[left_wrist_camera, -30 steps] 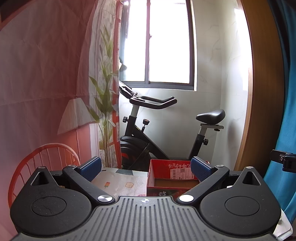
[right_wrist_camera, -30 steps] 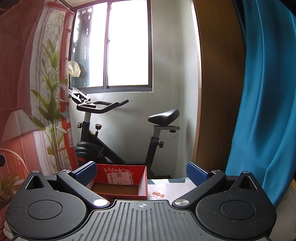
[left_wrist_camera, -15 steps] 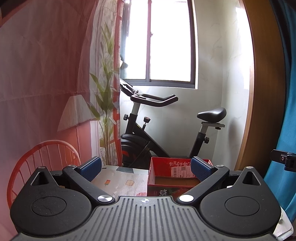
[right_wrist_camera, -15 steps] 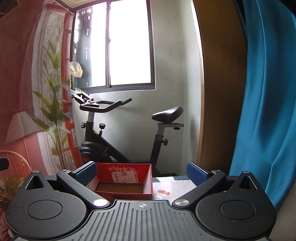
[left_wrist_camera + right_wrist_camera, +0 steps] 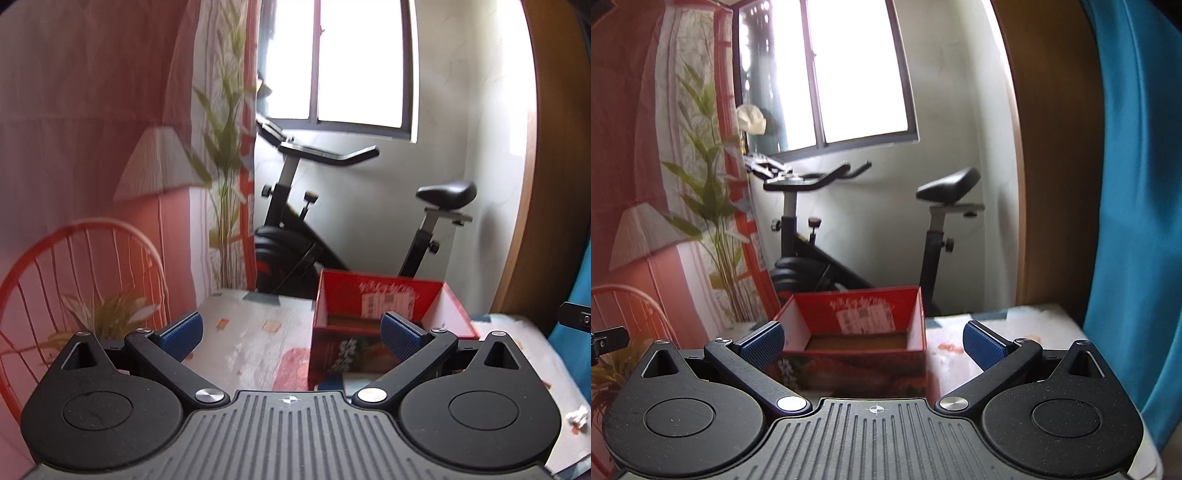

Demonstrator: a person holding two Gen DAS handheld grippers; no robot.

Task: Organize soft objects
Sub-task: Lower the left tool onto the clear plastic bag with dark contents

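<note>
1. A table (image 5: 255,343) with a pale, patterned covering carries everything; its printed patches show orange, grey and red.
2. An open-topped red cardboard box (image 5: 384,321) stands directly on it, toward 1 o'clock in the left wrist view and at 12 o'clock in the right wrist view (image 5: 857,332).
3. A shipping label sits on the box's inner far wall.
4. A small crumpled white scrap (image 5: 578,415) lies at 4 o'clock, near the table's right edge.

The box (image 5: 388,317) stands on the table (image 5: 251,343), bike (image 5: 332,229) behind it, chair (image 5: 74,280) left, curtain (image 5: 1137,221) right of the table.
</note>
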